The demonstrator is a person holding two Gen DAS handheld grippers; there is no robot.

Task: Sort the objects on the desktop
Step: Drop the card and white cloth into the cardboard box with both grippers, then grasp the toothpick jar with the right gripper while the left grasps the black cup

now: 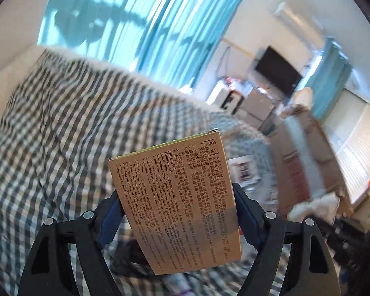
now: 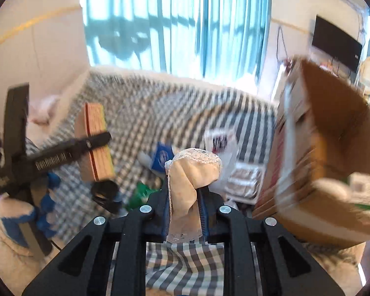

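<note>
Pinching a tan medicine box (image 1: 175, 197) (heading "[Indications]" readable), the left gripper (image 1: 177, 218) grips its sides. The right gripper (image 2: 185, 209) presses together on a lace-trimmed cloth (image 2: 192, 172).

Everything's spread on a grey-and-white checked cloth surface (image 2: 140, 113): a blue printed packet (image 2: 162, 157), white plastic bag (image 2: 222, 140), green crumpled item (image 2: 141, 192), open brown cardboard box (image 2: 328, 148).

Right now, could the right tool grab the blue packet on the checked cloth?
Probably not yet. The right tool is already shut on a lacy beige cloth, so its jaws aren't free. The blue packet lies uncovered ahead of it, so it should be reachable once the cloth is dropped.
</note>
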